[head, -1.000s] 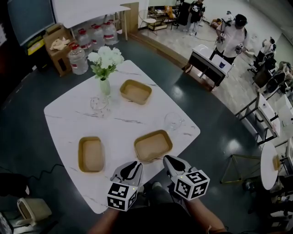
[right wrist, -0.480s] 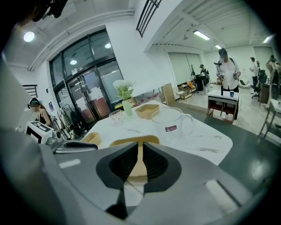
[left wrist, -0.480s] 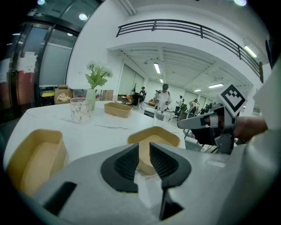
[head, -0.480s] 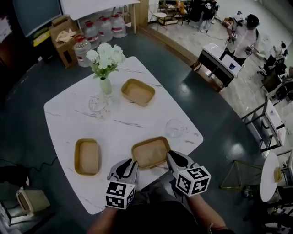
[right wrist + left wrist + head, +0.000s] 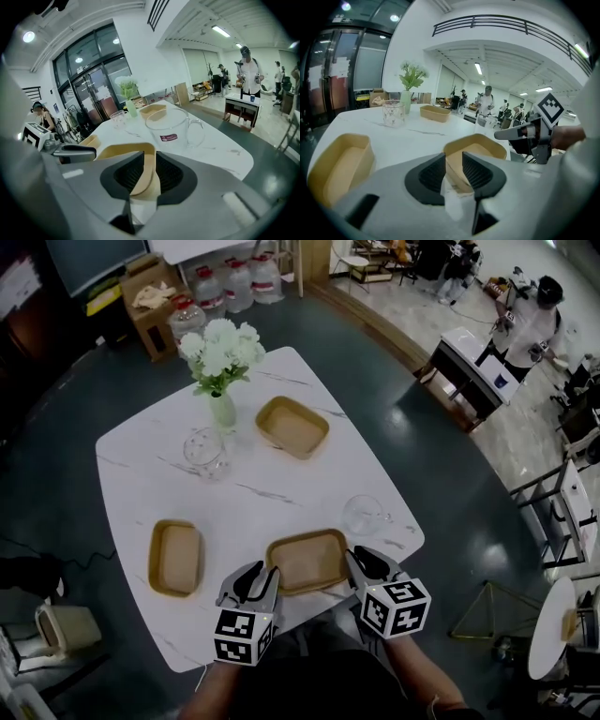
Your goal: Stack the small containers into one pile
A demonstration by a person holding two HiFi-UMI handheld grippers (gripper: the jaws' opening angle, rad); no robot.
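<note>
— Three to stack; any nested yet?
— None. The nearest shallow tan rectangular container sits at the white marble table's front edge. My left gripper and right gripper straddle its rim, jaws opening, pressing nothing (a release, I'd judge). Next: regrip it and nest it squarely in the left tan container.

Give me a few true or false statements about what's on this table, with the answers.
1. Three tan rectangular containers sit on the white marble table. True.
2. Two of those containers are already stacked. False: all three lie apart, and none is nested in another.
3. The pale vase holds white flowers. True.
4. The clear glass mug stands inside a container. False: it stands on the bare table, beside the container nearest the person.
</note>
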